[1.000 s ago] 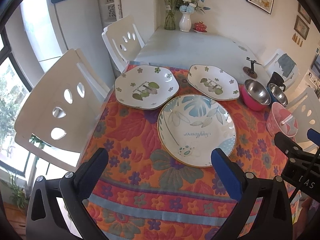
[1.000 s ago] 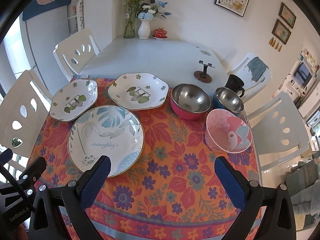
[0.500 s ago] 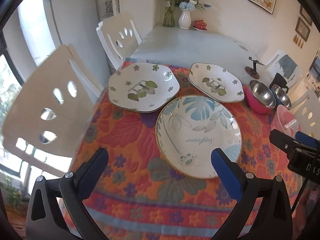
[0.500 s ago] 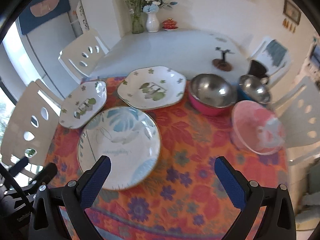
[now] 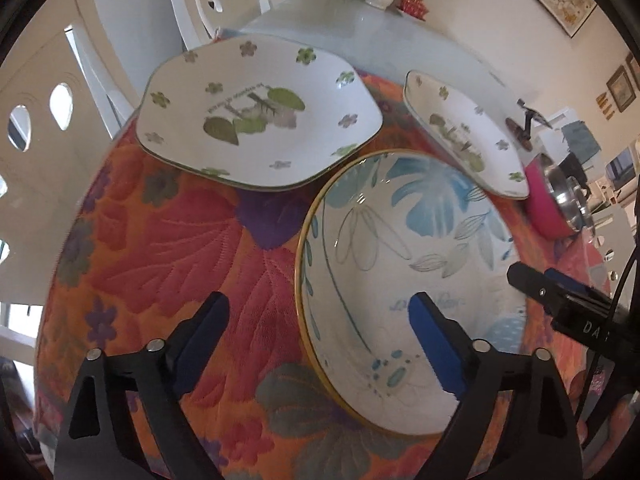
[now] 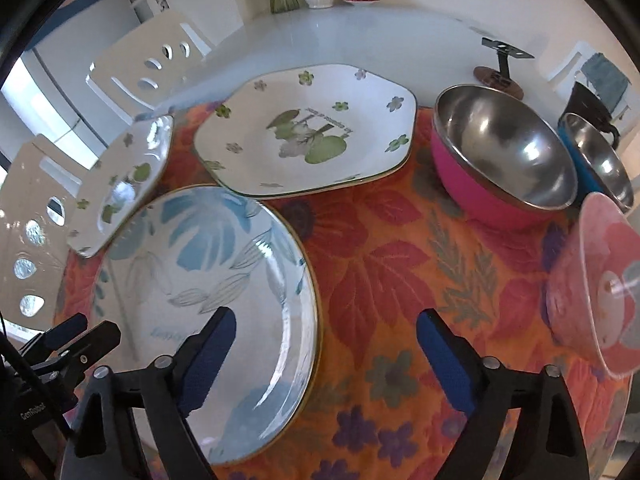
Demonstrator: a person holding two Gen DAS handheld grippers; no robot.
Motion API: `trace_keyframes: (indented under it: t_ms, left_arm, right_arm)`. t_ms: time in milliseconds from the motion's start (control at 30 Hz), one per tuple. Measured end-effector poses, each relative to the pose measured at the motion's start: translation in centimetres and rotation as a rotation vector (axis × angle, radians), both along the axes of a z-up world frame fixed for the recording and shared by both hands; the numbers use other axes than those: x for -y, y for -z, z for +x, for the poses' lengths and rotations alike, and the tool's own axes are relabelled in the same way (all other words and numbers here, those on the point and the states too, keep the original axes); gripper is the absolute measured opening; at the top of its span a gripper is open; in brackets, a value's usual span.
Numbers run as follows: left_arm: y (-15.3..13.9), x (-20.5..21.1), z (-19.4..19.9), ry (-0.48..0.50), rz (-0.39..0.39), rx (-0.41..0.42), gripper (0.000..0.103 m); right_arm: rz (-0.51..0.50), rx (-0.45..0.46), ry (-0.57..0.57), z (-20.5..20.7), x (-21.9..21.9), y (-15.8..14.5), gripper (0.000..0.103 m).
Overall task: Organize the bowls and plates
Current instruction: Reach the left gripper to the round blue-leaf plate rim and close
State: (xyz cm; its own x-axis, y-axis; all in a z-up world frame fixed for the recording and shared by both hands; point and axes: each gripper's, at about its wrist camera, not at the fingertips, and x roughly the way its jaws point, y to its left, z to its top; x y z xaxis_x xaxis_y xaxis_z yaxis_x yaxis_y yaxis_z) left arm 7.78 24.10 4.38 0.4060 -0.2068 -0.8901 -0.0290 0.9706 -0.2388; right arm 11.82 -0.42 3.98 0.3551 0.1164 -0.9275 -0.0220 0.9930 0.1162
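Blue-leaf plate [image 5: 404, 276] lies flat on the flowered cloth [image 5: 168, 248] of the bench, and it sits partly between both my pairs of fingers. My left gripper [image 5: 316, 320] is spread wide and holds nothing: the plate's left rim falls in the gap, my right-hand pad [image 5: 434, 344] hangs over the plate's inside, and my left-hand pad [image 5: 200, 336] is over bare cloth. My right gripper [image 6: 326, 354] is equally wide apart and empty; its left pad [image 6: 208, 356] is above the same plate [image 6: 200, 292], its right pad [image 6: 444, 360] above cloth, with the plate's right rim in between. Whether any pad touches the plate, I cannot tell.

Beyond my left fingertips rests a white plate with green flowers [image 5: 256, 116], its near edge just beside the blue-leaf plate's rim. A second flowered plate [image 6: 308, 132] lies ahead of my right fingers. Farther right of those fingers stands a pink steel-lined bowl [image 6: 500, 156], a blue steel-lined bowl [image 6: 600, 164] behind it, and a pale pink bowl [image 6: 600, 280] just past my right pad.
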Motion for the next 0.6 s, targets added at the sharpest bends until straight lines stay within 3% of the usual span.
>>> trace_keyframes:
  t_ms: [100,233,333,400,433,600]
  left_arm:
    - [0.8,0.2,0.2,0.003,-0.009,-0.01,0.076]
    - [1.1,0.5,0.3,0.009,0.011,0.01,0.065]
    - [1.1,0.6,0.7,0.033,0.038,0.024,0.046]
    - [1.1,0.5,1.0,0.048,0.013,0.033,0.03]
    - [1.1,0.4,1.3,0.047,-0.006,0.033,0.031]
    - [1.2,0.3,1.3,0.046,-0.022,0.047,0.03]
  right_arm:
    - [0.015,-0.009,0.003,0.8,0.1,0.8,0.075]
    - [0.082,-0.013,0.032,1.2,0.7,1.8,0.05]
    - [0.116,-0.015,0.02,1.5,0.7,2.4,0.043]
    - [0.119,-0.007,-0.018,1.6,0.1,2.4,0.036]
    - [0.121,-0.007,-0.041,1.7,-0.3,2.4,0.032]
    - [0.099,-0.015,-0.125,2.0,-1.6,2.4,0.033]
